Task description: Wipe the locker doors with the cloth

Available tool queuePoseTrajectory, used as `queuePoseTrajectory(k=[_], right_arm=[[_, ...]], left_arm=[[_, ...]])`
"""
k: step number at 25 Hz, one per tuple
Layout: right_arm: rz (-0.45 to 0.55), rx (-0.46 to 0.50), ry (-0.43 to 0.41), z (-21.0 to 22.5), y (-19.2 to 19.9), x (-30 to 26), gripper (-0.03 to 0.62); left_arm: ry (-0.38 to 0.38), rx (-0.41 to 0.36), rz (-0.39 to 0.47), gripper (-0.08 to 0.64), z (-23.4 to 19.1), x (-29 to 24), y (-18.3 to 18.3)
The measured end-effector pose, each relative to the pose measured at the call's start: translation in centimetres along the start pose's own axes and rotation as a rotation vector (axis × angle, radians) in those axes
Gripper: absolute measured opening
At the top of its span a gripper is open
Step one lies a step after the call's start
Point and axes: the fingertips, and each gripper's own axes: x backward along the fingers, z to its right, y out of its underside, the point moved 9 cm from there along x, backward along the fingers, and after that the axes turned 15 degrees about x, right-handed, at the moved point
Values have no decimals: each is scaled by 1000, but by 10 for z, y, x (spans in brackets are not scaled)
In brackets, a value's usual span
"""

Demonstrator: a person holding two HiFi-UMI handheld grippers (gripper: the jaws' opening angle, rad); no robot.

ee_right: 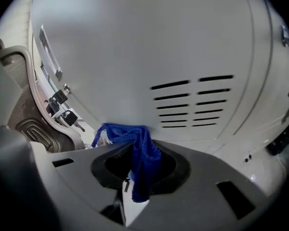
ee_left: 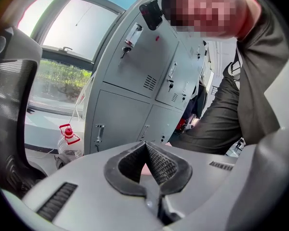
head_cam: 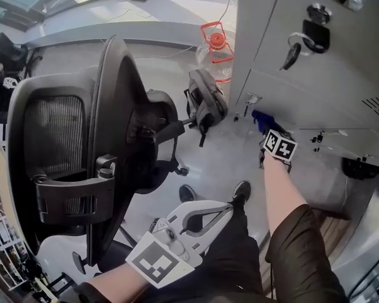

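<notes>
Locker door (head_cam: 316, 93); outstretched right tool (ee_right: 137, 146), cloth (ee_right: 144, 165).

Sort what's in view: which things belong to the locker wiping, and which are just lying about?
Job: blue cloth; right gripper, jaws shut on it; locker doors.
Lying about: office chair; red-capped water bottle; left gripper, shut and empty.

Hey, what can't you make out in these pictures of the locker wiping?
- Whether the cloth touches the door: its own folds hide the contact in the right gripper view, and the right gripper hides it in the head view.
- Upper lockers: cut off by the head view's top edge.
- Floor at left: behind the chair, head view.
</notes>
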Motion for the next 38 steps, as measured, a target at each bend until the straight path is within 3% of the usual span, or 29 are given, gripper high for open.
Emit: queuePoseTrajectory(k=[10, 17, 26, 30, 34, 38], right_arm=[[4, -34, 111, 83, 20, 50, 78], [21, -17, 101, 85, 19, 66, 78], [65, -41, 51, 18, 18, 146, 77], [112, -88, 21, -30, 14, 218, 77], [211, -20, -6, -74, -11, 304, 77], [261, 7, -26, -127, 0, 381, 78]], left_arm=[[41, -7, 15, 8, 18, -29, -8], [52, -53, -18, 8, 42, -27, -10], [74, -33, 36, 8, 77, 22, -24], [105, -30, 39, 6, 88, 54, -17], [184, -106, 75, 8, 90, 76, -11], [231, -101, 59, 8, 88, 98, 7]])
